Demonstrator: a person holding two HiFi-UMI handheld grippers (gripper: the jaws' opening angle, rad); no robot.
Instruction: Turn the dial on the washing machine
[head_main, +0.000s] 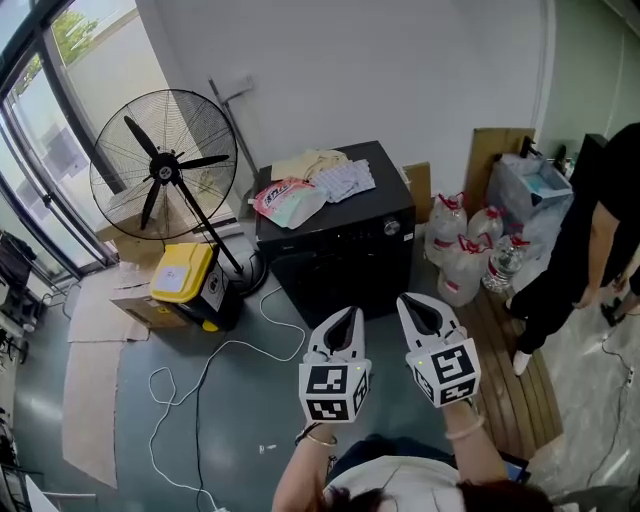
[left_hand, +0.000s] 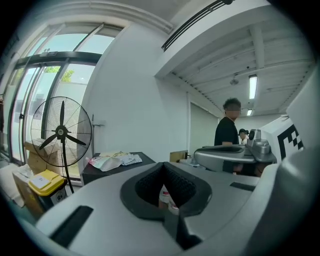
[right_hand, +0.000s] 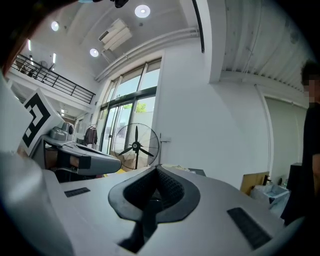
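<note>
Two tongs are held up side by side in front of the person, pointing roughly level at the machine and stopped short of it. On the left tongs (head_main: 348, 318) the tips meet in its own view and nothing is gripped; only a sliver of background shows through the hollow behind the tips. The right tongs (head_main: 412, 305) are fully closed and also empty. The black box-shaped washing machine (head_main: 340, 260) stands on the floor against the white wall, just ahead of both. The small round silver dial (head_main: 391, 228) is on the front panel near the upper right corner; neither tongs touches it, and the right one is nearer. On the lid are a pink-and-white plastic packet (head_main: 288, 200) and pale folded cloths (head_main: 335, 172). Left of the machine is a large black pedestal fan (head_main: 165, 165), with a yellow-lidded box (head_main: 182, 272) at its foot and flat cardboard (head_main: 95, 400) on the floor. A white cable (head_main: 205, 375) loops across the grey floor. Right of the machine is a cluster of clear plastic jugs (head_main: 462, 250), and further right a person in black clothing (head_main: 590, 235) stands by wooden slats (head_main: 515, 385).
</note>
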